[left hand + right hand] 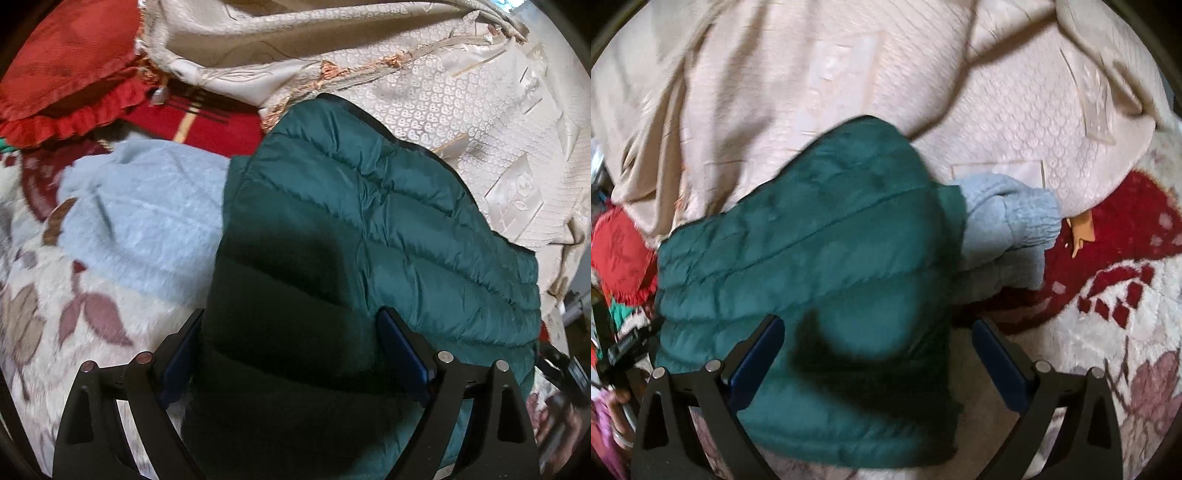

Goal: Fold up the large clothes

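Observation:
A dark green quilted puffer jacket (369, 221) lies folded on a floral fleece blanket (55, 314). It also shows in the right wrist view (812, 251). My left gripper (290, 325) is open, its fingers wide apart on either side of the jacket's near end. My right gripper (879, 332) is open too, straddling the jacket's near edge. A light blue fleece garment (147, 221) lies left of the jacket; in the right wrist view a grey-blue ribbed cuff (1015, 221) sticks out from under the jacket's right side.
A cream embossed bedcover (461, 110) is bunched behind the jacket, seen also in the right wrist view (812, 92). A red frilled cushion (66, 74) sits at the far left. The other gripper's body (620, 343) shows at the left edge.

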Tool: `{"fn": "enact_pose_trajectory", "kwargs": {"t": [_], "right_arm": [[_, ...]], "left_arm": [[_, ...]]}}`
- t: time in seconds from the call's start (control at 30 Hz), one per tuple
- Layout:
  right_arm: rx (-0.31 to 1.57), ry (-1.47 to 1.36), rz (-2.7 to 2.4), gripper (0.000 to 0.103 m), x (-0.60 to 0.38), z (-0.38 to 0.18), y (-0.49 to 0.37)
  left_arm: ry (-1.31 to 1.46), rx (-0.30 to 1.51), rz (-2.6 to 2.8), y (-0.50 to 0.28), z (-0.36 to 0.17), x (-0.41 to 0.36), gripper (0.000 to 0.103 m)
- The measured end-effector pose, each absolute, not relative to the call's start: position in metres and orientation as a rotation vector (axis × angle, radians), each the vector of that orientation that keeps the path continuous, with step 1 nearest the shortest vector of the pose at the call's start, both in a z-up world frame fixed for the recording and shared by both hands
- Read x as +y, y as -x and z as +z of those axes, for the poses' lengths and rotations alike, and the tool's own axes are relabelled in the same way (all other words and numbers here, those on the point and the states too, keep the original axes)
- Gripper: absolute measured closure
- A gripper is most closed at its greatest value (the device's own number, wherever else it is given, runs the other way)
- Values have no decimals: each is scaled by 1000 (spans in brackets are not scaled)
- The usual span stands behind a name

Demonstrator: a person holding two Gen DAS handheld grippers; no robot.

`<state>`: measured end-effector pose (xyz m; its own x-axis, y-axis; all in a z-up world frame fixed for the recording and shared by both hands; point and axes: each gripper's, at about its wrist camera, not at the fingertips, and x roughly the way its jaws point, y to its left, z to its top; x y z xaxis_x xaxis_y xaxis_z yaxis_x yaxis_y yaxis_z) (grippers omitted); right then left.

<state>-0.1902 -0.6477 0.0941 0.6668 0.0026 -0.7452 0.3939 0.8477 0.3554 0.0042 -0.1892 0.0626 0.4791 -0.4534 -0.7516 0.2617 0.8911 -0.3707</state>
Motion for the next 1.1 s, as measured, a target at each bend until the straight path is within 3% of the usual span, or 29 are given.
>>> {"fn": "enact_pose_trajectory", "kwargs": {"t": [0.13, 0.5, 0.57, 0.63, 0.73, 0.8, 0.9, 1.1], "right_arm": [[871, -633, -195, 0, -680, 72, 168], [925, -805, 78, 0, -689, 19, 127], [927, -828, 113, 0, -683, 14, 123], [909, -830, 129, 4, -674, 14, 124], [874, -790, 117, 29, -661, 27, 134], [836, -747, 103, 53, -652, 45, 147], [790, -722, 118, 60, -639, 72, 164], [770, -719, 198, 60, -607, 118, 222]], "left_arm": [[278, 1033, -477, -21, 49, -188, 16], [411, 1087, -582, -38, 23, -194, 15], [442, 1085, -606, -38, 20, -193, 20], [442, 1062, -637, -30, 27, -194, 47], [346, 979, -639, -12, 46, -200, 70], [306, 917, -644, 6, 63, -202, 80], [317, 887, -679, 32, 85, -197, 85], [401, 964, -732, 85, 110, -158, 85]]}}
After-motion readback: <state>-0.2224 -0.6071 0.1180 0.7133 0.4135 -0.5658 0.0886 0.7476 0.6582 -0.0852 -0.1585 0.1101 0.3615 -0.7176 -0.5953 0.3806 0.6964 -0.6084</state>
